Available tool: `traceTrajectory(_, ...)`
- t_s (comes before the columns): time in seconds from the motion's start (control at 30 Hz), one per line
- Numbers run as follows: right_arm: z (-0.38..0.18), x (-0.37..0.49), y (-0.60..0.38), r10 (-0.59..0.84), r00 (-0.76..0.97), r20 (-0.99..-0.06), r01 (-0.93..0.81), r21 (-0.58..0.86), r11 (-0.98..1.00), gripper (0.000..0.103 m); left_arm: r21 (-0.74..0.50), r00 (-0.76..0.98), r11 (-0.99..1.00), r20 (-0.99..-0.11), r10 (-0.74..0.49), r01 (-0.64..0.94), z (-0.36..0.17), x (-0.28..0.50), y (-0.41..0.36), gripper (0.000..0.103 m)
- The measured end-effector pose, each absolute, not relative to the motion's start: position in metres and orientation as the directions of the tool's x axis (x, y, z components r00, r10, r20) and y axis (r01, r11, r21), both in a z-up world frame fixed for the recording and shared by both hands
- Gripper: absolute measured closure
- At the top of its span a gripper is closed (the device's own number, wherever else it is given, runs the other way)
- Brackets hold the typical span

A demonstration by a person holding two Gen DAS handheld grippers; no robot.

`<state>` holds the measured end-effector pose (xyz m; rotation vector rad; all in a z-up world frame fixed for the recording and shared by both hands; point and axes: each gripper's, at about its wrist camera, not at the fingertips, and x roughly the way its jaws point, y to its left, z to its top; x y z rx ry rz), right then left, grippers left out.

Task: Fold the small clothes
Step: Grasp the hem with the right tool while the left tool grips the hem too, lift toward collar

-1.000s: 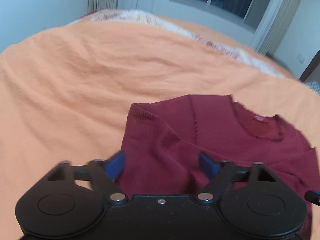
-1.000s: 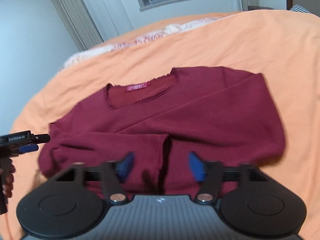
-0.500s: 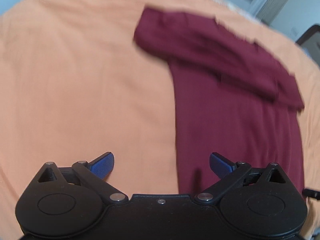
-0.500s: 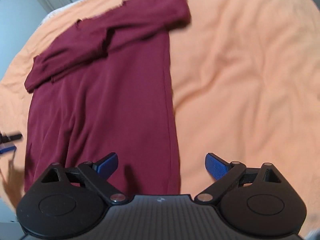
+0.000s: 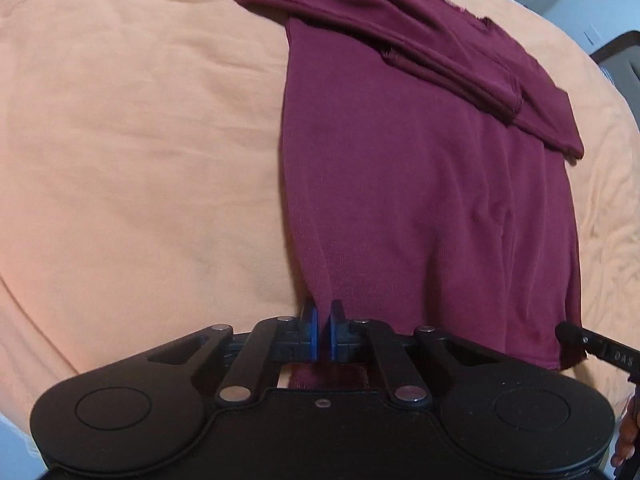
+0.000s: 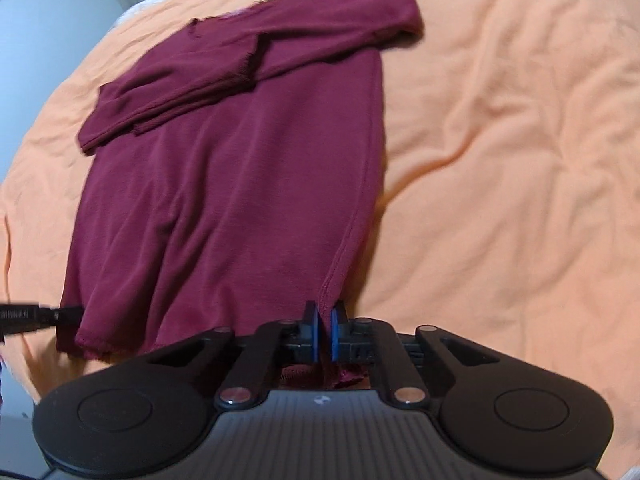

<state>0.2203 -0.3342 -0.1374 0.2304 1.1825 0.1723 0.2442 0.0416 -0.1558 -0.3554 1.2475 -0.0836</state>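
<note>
Since the earlier frames, both grippers are being seen lower down at the hem, and their blue pads, spread wide half a second ago, are now being pressed together on cloth. At 6 o'clock in the left wrist view, the left gripper (image 5: 323, 330) is pinching the hem corner of the maroon sweater (image 5: 420, 184) on its own side. The garment is lying flat on the orange bedsheet (image 5: 140, 160), running up toward 12 o'clock, with both sleeves (image 5: 400, 36) already folded across the chest near 1 o'clock. At 6 o'clock in the right wrist view, the right gripper (image 6: 325, 330) is pinching the other hem corner along the side seam, while the tip of the left gripper is showing at 9 o'clock beside the hem.

The step in hand is judged to be the bottom-to-top fold: the hem is being gripped at both corners and has not yet been carried over. For the next move, both corners would probably need to be lifted together, kept level and taut, then laid toward the collar (image 6: 240, 16) so that the sleeves are being covered without bunching.
</note>
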Motion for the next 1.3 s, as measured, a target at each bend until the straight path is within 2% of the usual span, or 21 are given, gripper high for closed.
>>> traceTrajectory(0.17,-0.114,0.21,-0.346,0.236,0.41,-0.881,-0.085,0.221,0.972,0.098,-0.239,0.377,0.962,-0.91,-0.173,-0.136,-0.131,0.229,0.041,0.1)
traceTrajectory(0.3,-0.097,0.199,-0.368,0.226,0.431,-0.874,-0.098,0.203,0.974,0.099,-0.254,0.403,0.951,-0.9,-0.165,-0.178,-0.116,0.211,0.049,0.1)
traceTrajectory(0.53,-0.08,0.175,-0.387,0.209,0.421,-0.882,-0.175,0.147,0.973,0.099,-0.253,0.398,0.953,-0.901,-0.171,-0.165,-0.1,0.171,0.036,0.1)
traceTrajectory(0.77,-0.096,0.149,-0.397,0.198,0.385,-0.902,-0.183,0.136,0.974,0.099,-0.266,0.37,0.939,-0.913,-0.174,-0.216,-0.113,0.138,0.028,0.099)
traceTrajectory(1.1,-0.114,0.159,-0.397,0.224,0.365,-0.904,-0.242,0.14,0.96,0.096,-0.225,0.374,0.944,-0.919,-0.123,-0.243,-0.119,0.147,0.022,0.097)
traceTrajectory(1.17,-0.115,0.157,-0.395,0.228,0.368,-0.901,-0.255,0.138,0.957,0.094,-0.224,0.379,0.943,-0.918,-0.12,-0.245,-0.12,0.148,0.021,0.094)
traceTrajectory(1.3,-0.111,0.149,-0.391,0.186,0.394,-0.9,-0.276,0.078,0.958,0.055,-0.187,0.373,0.948,-0.924,-0.081,-0.257,-0.119,0.144,0.02,0.061)
